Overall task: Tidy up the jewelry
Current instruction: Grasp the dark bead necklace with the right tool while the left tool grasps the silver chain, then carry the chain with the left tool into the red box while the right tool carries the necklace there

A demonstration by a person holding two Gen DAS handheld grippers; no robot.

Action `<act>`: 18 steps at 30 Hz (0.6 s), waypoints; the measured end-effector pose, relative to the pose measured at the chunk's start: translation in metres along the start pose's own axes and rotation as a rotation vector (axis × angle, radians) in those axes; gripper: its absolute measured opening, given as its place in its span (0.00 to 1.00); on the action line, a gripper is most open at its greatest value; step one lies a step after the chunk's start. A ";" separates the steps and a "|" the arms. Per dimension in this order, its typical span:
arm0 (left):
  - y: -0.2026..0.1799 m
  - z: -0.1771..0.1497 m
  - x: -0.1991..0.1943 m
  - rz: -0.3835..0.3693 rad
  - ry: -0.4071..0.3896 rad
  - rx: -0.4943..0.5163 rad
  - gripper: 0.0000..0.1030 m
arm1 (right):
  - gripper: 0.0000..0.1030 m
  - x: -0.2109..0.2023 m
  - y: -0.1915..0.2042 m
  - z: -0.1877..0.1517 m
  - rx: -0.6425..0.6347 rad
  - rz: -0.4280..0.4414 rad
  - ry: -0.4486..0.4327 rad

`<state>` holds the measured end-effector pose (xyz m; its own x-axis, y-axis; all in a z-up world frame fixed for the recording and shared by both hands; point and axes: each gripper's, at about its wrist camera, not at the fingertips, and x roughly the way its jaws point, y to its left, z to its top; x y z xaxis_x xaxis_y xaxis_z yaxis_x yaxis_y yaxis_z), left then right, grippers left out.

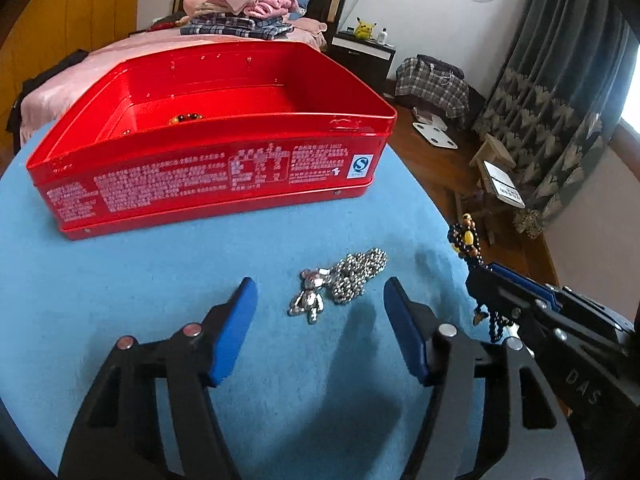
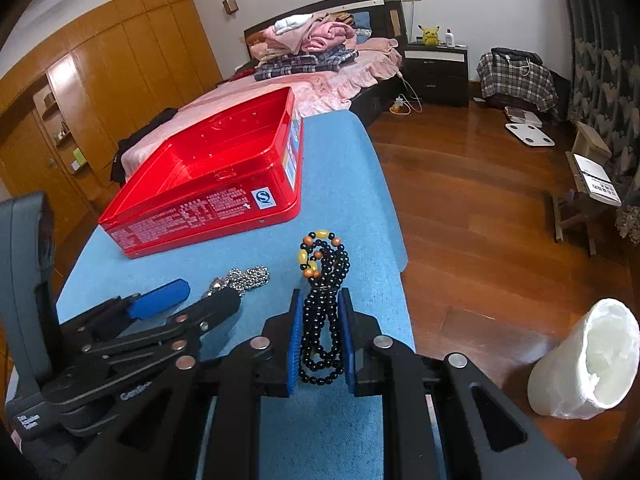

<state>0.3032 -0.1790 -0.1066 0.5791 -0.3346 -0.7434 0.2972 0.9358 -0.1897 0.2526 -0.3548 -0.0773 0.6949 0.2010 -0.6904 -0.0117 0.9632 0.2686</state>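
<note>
Bedroom behind my working surface: a bed (image 2: 320,76) heaped with folded clothes, wooden wardrobes along the left wall, a dark nightstand (image 2: 436,72) with a yellow plush toy on it, patterned curtains on the right and a polished wood floor. My desk (image 1: 140,280) is covered in blue cloth. On its far part I see the open red tin box (image 1: 212,148), its printed long side facing me; through the left wrist camera I can make out a few beads lying on its bottom near the front wall, though they are too small to identify further. On the cloth in front of the box lies a silver ball chain with a bear pendant (image 1: 332,284), bunched up, the bear toward me. My left claw (image 1: 318,332) hangs over it with the blue pads standing apart on either side of the bear, not pressing on it; the chain sits between them and just ahead. My right claw (image 2: 322,340) is clamped tight on a black bead necklace (image 2: 324,312), the strands gathered between both pads; a loop with amber and brown beads sticks out ahead of the fingertips and more black loops hang behind them. From the left camera that necklace appears at the desk's right edge. A white bag-lined bin (image 2: 584,360) stands on the floor to the right.
</note>
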 end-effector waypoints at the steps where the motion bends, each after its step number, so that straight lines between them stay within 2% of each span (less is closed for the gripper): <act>1: -0.002 0.000 0.001 0.000 0.001 0.005 0.58 | 0.17 0.000 -0.001 0.000 0.003 0.001 0.001; 5: -0.011 0.003 0.006 0.002 0.023 0.042 0.45 | 0.17 0.000 -0.004 0.000 0.011 0.001 -0.003; 7: -0.014 0.005 0.007 0.008 0.026 0.056 0.35 | 0.17 -0.001 -0.004 0.001 0.012 0.000 -0.009; 8: -0.015 0.005 0.008 0.008 0.029 0.060 0.24 | 0.17 -0.002 -0.004 0.001 0.014 0.000 -0.010; 9: -0.015 0.006 0.008 0.010 0.029 0.060 0.21 | 0.17 -0.002 -0.004 0.001 0.015 0.000 -0.009; 14: -0.012 0.006 0.006 0.003 0.023 0.047 0.17 | 0.17 -0.001 -0.002 0.000 0.013 0.001 -0.008; 18: -0.003 0.004 -0.006 0.017 -0.022 0.005 0.16 | 0.17 -0.001 0.001 -0.001 0.008 0.006 -0.010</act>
<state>0.3013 -0.1802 -0.0988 0.6008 -0.3206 -0.7323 0.2910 0.9409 -0.1733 0.2510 -0.3540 -0.0770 0.7017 0.2051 -0.6823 -0.0103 0.9605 0.2782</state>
